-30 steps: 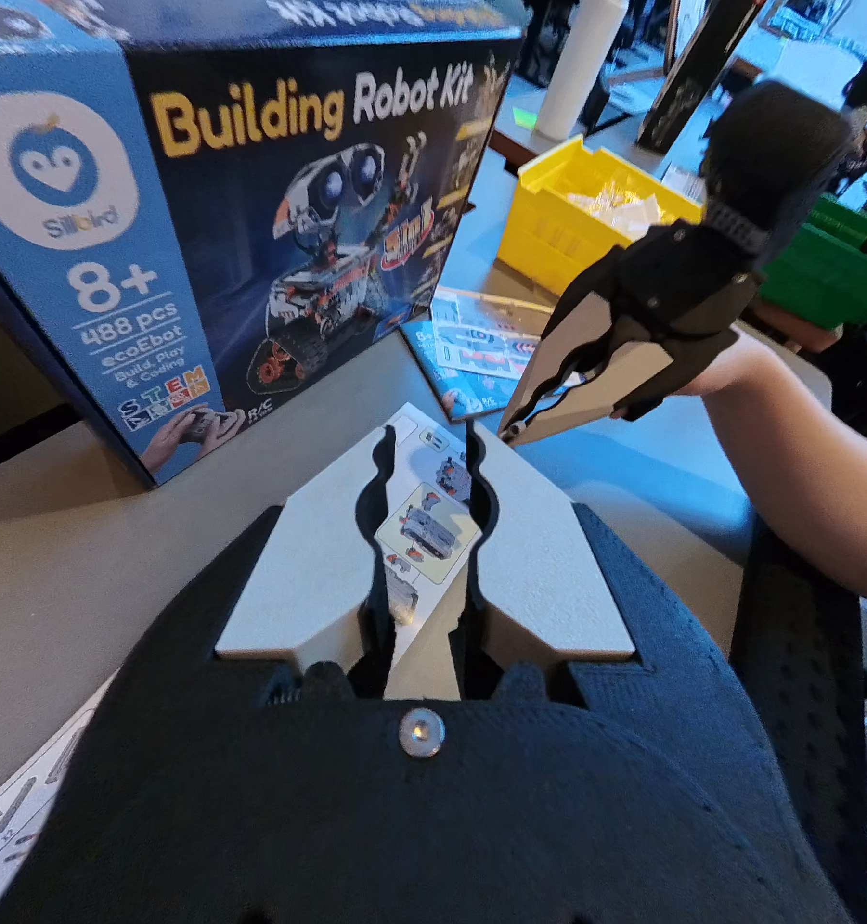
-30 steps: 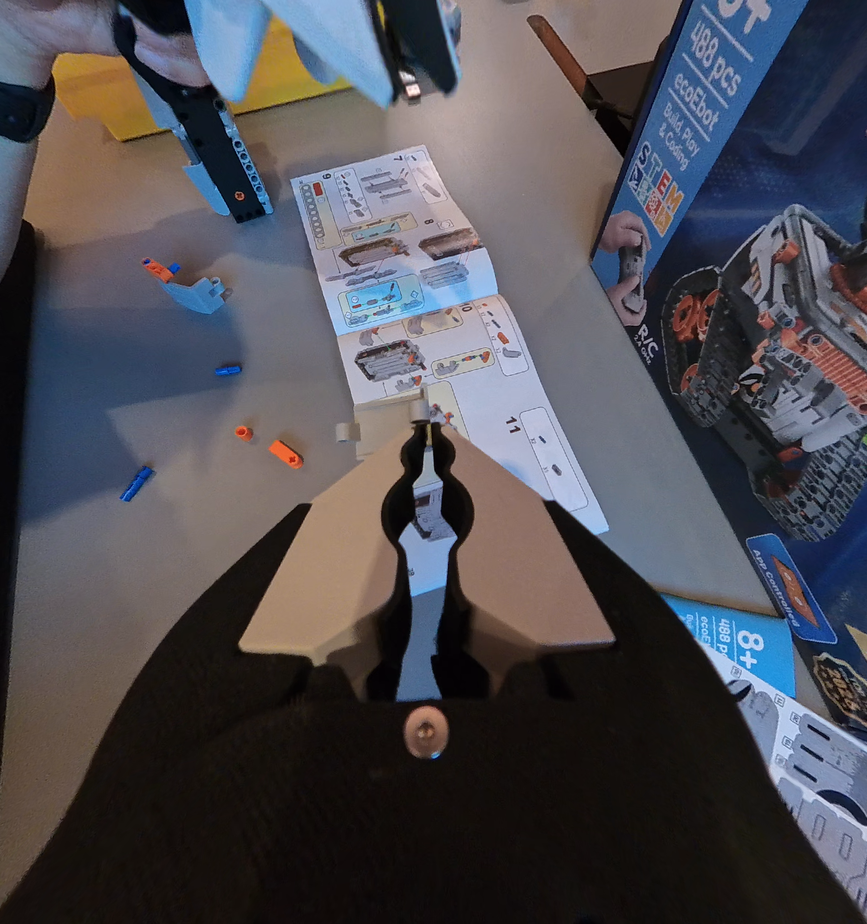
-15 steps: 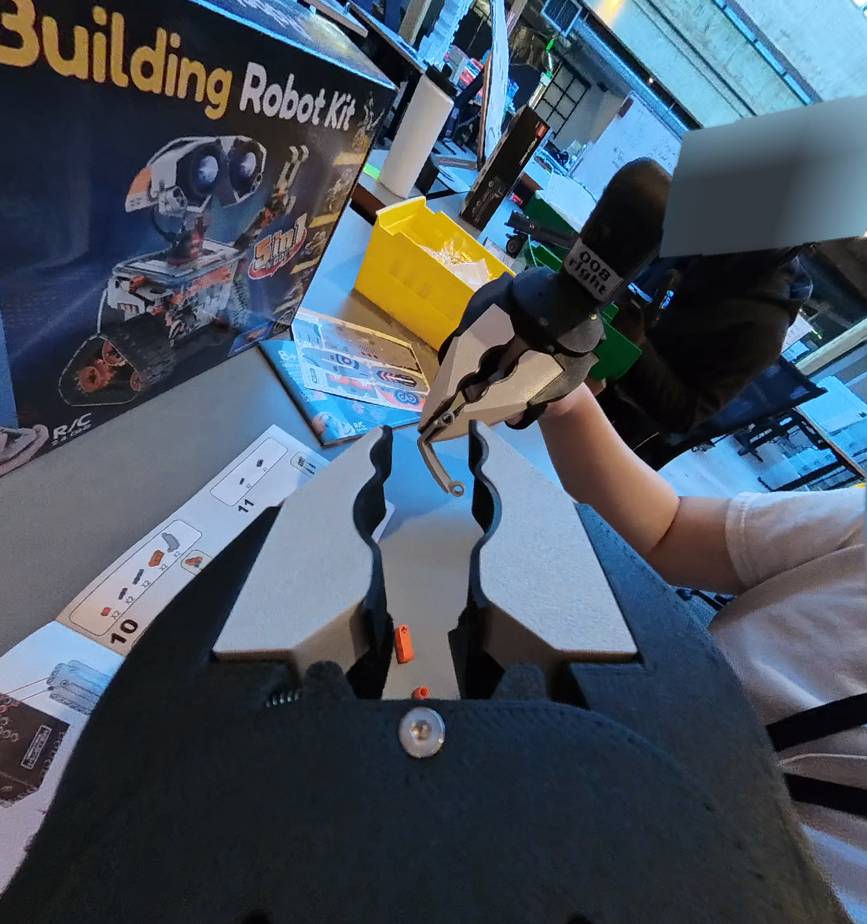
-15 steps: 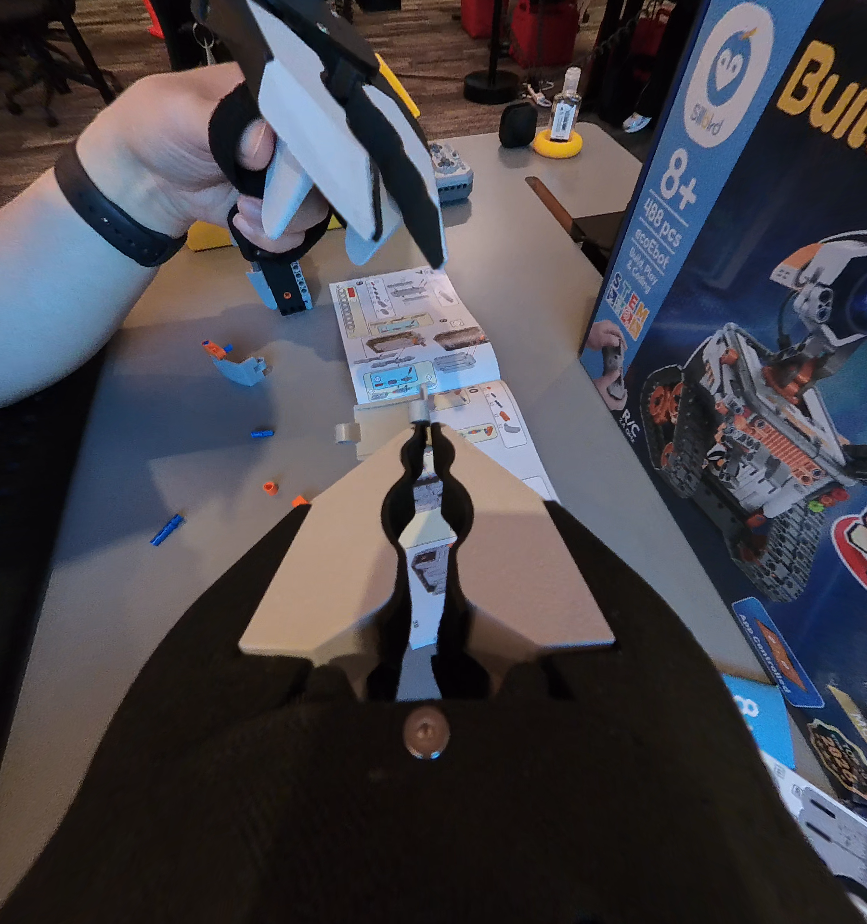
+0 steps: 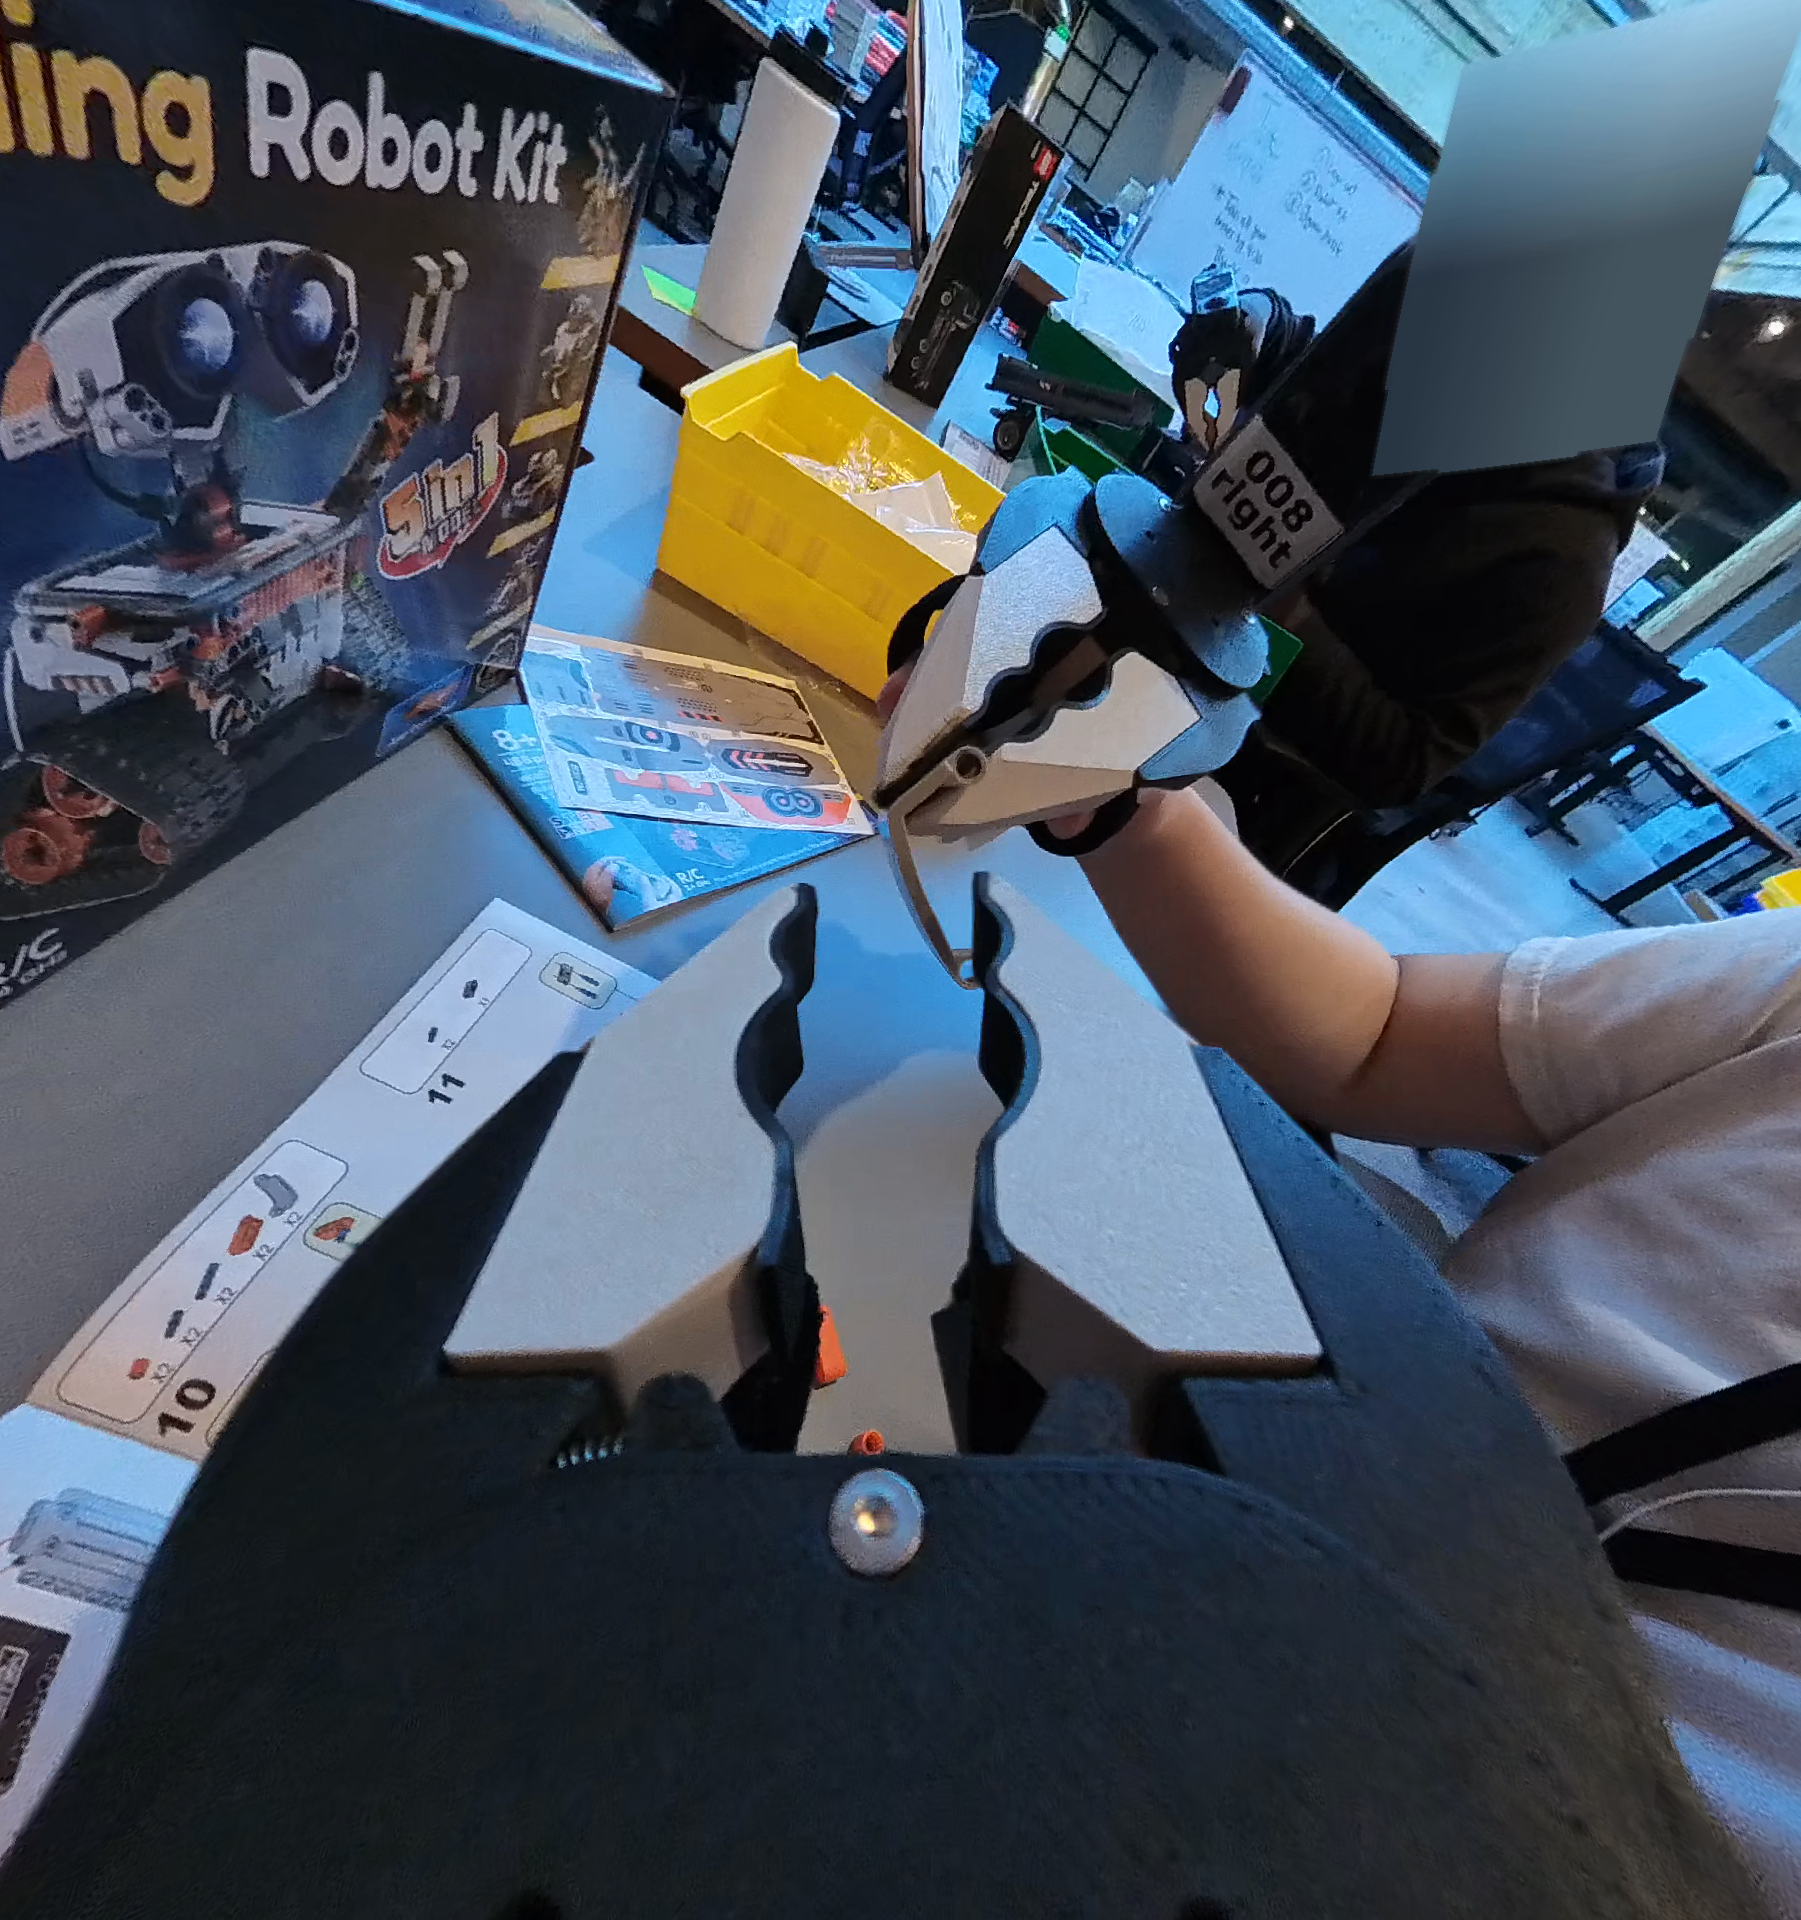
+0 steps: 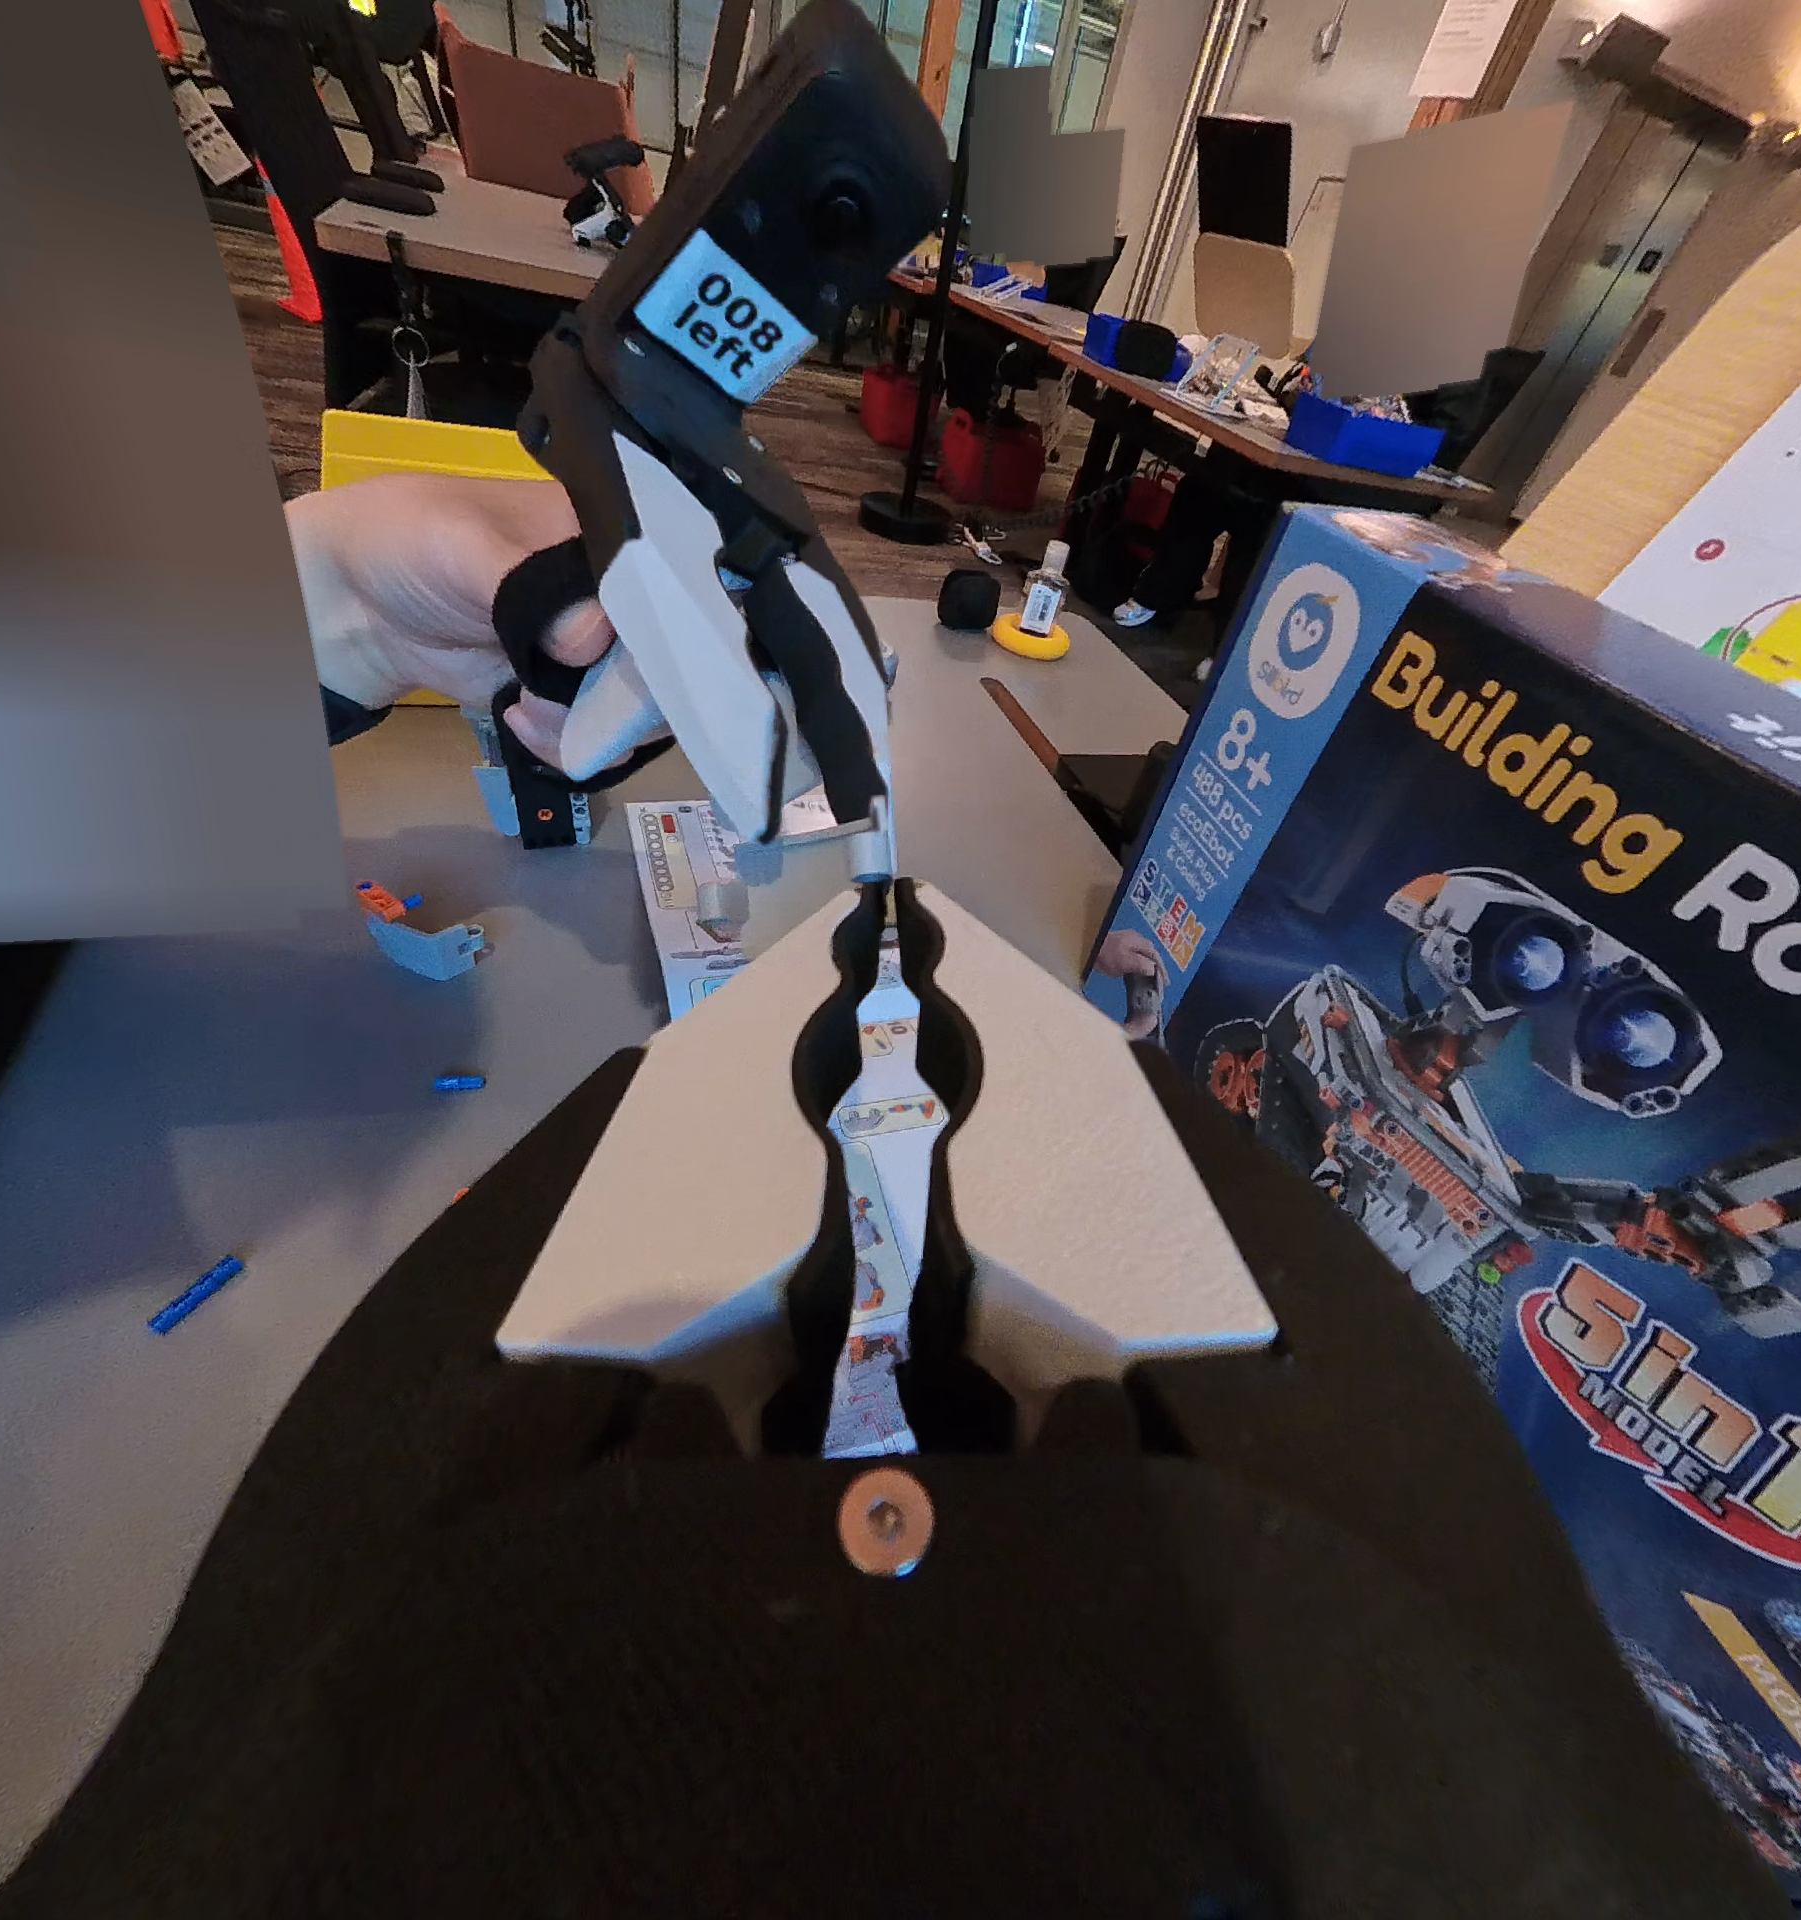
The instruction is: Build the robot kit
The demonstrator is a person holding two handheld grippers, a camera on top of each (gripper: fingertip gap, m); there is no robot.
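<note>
My right gripper [image 6: 880,896] is shut on one end of a thin curved grey building piece [image 6: 868,857] and holds it above the grey table [image 6: 200,1143]. In the left wrist view the right gripper [image 5: 891,800] comes in from the right, and the grey piece [image 5: 917,894] hangs down from its tips. My left gripper [image 5: 891,904] is open and holds nothing. The piece's lower end lies between its tips, close to the right finger [image 5: 1083,1143]. In the right wrist view the left gripper [image 6: 823,821] points down at the piece from above.
A big blue kit box [image 5: 252,416] stands at the table's side, also in the right wrist view [image 6: 1498,987]. An instruction leaflet [image 5: 439,1091] lies below the grippers. A yellow bin [image 5: 792,520], sticker sheets [image 5: 688,748], orange bits [image 5: 825,1361], blue pins [image 6: 195,1294] and a grey-blue part [image 6: 423,935] lie around. My left and right fingertips are right by each other.
Both grippers have lifted and tilted up from the table. The right gripper has brought the grey piece closer, into the gap of the open left gripper.
</note>
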